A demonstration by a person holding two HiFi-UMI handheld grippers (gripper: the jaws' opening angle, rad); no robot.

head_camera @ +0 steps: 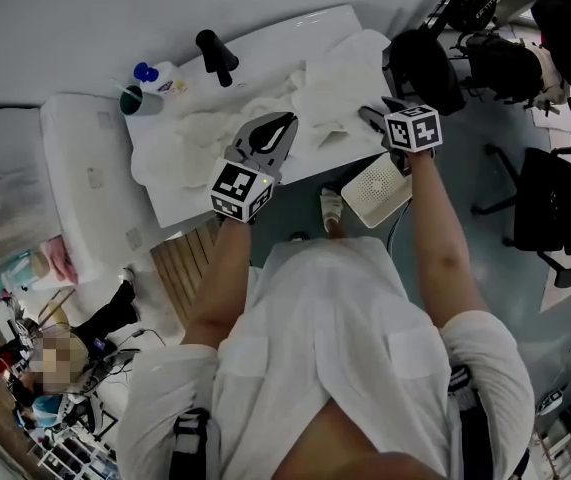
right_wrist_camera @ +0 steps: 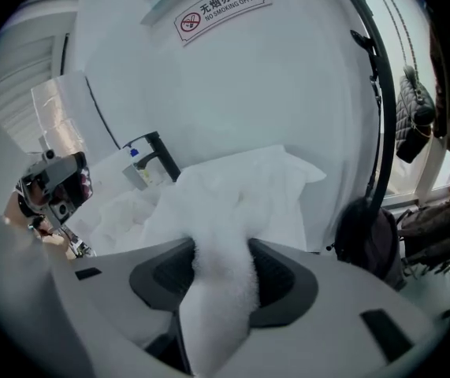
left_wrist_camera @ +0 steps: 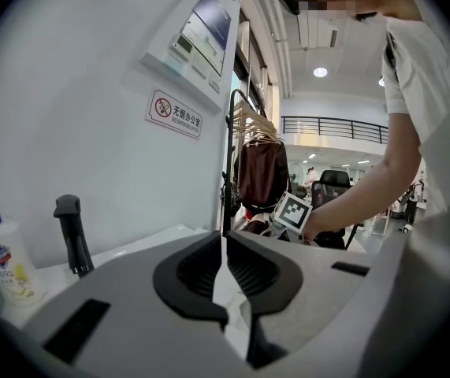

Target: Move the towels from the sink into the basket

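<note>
Towel heap (head_camera: 215,133) hides most of the sink (head_camera: 295,26). Right gripper (right_wrist_camera: 221,250) pinches a towel (right_wrist_camera: 240,187), left gripper's (left_wrist_camera: 225,246) squeezed together, empty. Sign (right_wrist_camera: 223,6) reads "NO SMOKING OFFICE"; soap bottle (left_wrist_camera: 0,262) label's too blurry.

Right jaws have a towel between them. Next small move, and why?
Probably lift the right gripper straight up: its jaws pinch a fold of the white towel, whose bulk lies heaped on the sink. Clearing it first should let the towel swing to the basket below without dragging.

Bright, even indoor light; fisheye edges bend and darken.
</note>
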